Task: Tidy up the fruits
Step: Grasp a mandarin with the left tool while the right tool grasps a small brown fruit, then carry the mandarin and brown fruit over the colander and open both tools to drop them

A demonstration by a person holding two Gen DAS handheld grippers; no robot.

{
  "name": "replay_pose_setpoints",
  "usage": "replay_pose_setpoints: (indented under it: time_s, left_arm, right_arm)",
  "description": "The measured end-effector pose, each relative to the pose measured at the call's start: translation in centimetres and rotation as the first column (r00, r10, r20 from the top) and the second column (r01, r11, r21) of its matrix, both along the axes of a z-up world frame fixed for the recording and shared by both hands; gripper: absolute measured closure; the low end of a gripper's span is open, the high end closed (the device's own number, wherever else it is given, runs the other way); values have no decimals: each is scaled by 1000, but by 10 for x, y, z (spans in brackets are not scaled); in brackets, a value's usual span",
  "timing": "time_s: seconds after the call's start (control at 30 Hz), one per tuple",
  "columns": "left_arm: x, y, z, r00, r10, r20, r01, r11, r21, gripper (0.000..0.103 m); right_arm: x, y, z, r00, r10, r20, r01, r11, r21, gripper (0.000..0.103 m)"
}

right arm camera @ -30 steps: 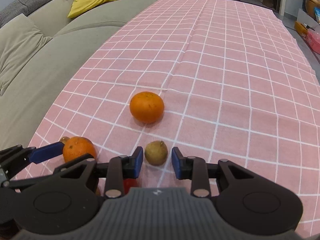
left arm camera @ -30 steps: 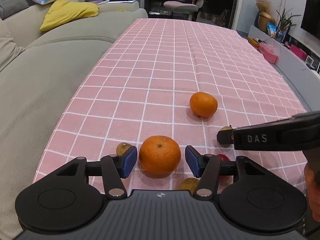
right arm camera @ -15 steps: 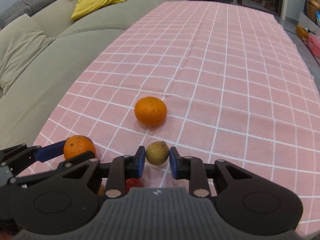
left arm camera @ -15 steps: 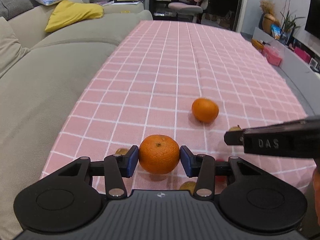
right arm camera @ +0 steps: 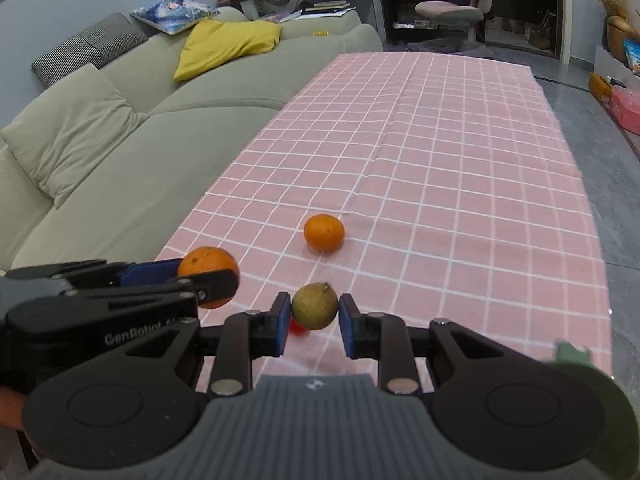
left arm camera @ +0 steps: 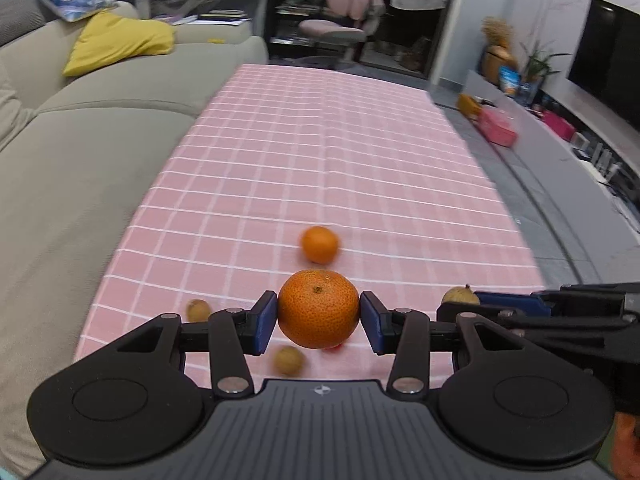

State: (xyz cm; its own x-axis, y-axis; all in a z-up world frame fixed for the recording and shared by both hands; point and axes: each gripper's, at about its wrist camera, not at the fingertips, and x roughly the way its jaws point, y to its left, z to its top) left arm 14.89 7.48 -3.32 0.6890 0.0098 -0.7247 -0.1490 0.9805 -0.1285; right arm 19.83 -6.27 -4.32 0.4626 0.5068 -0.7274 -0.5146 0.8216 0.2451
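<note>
My left gripper (left arm camera: 319, 322) is shut on a large orange (left arm camera: 318, 308) and holds it above the pink checked tablecloth (left arm camera: 320, 168). It shows in the right wrist view too (right arm camera: 208, 270). My right gripper (right arm camera: 314, 318) is shut on a small brownish-green fruit (right arm camera: 315, 306), lifted off the cloth; it also shows in the left wrist view (left arm camera: 460, 295). A second orange (left arm camera: 319, 245) lies on the cloth ahead (right arm camera: 324, 232). Two small brown fruits (left arm camera: 199, 309) (left arm camera: 288, 360) and a small red fruit (right arm camera: 298, 326) lie on the cloth below.
A grey-green sofa (left arm camera: 80, 152) with a yellow cushion (left arm camera: 120, 42) runs along the table's left edge. Grey floor (right arm camera: 612, 168), pink boxes (left arm camera: 496, 128) and a TV unit are to the right. A pink chair (left arm camera: 340, 24) stands beyond the far end.
Both grippers closed on their fruits and lifted them off the cloth; the table now sits lower and farther in both views.
</note>
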Motion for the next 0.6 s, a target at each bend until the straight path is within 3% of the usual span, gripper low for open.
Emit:
replay_pose_setpoints:
  time_s: [0.33,0.43,0.6]
  left_arm:
    - [-19,-61,34,982,-185,19,186,980,-73,52]
    - [-21,-86,33,966,-257,4,256,962,-89,52]
    - [-21,-132,22,917,-396,-42,391,915,-96,52]
  right_arm:
    - [-58,-78,31,999,-42,26,43,998,-40,81]
    - [-72,-100,33,998,-54,27,56,996,-76,81]
    - [-86,-129,27,997,-72,14,74,986,-152,81]
